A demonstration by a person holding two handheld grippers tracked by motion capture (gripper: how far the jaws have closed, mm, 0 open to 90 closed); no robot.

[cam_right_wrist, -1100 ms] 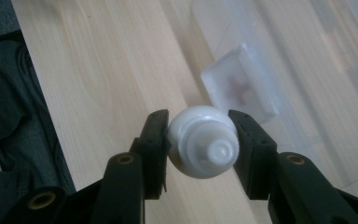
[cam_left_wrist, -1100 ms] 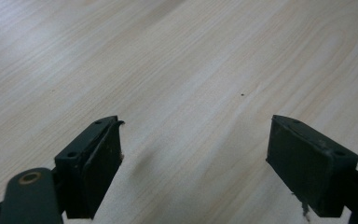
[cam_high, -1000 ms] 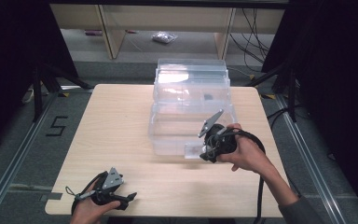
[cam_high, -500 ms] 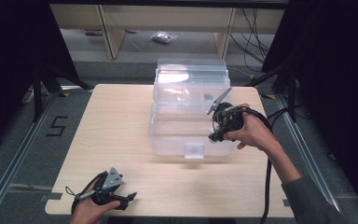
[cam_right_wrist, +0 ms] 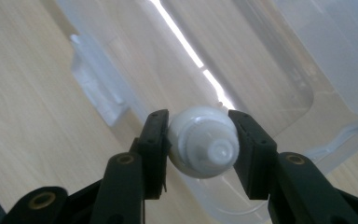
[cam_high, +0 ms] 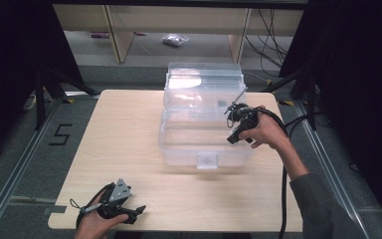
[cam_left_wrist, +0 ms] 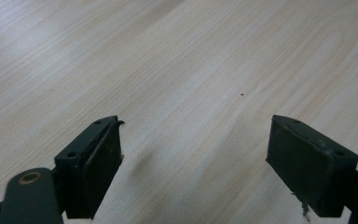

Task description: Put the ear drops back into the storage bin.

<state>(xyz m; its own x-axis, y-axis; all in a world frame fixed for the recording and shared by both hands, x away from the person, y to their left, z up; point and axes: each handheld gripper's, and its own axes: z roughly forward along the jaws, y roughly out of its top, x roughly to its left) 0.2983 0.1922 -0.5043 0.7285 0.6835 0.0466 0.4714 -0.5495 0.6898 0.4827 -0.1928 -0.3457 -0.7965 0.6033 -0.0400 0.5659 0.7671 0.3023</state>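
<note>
In the right gripper view, the two black fingers [cam_right_wrist: 156,144] pinch a small white bottle [cam_right_wrist: 204,147] from both sides; its ribbed cap and narrow nozzle point back toward the camera, and the pads press flat on its round body. Beneath the bottle lies the open interior of a clear plastic storage box [cam_right_wrist: 279,60], with a moulded latch tab on its wall at the left and the wooden bench [cam_right_wrist: 23,93] beyond it.

From the high view, the right gripper [cam_high: 235,124] hangs over the right part of the clear plastic storage box [cam_high: 179,144], held in the person's right hand [cam_high: 266,132], with the black cable looping down off the bench edge beside the sleeve. The box stands at the middle of the bench [cam_high: 119,134], its clear lid [cam_high: 204,79] tipped up behind it at the far side and a latch at the middle of its near wall.

The left gripper [cam_high: 132,213] rests at the near left corner of the bench in the left hand [cam_high: 92,224], well apart from the box. In the left gripper view its fingers [cam_left_wrist: 93,168] are spread wide over bare wood, with nothing between them.
</note>
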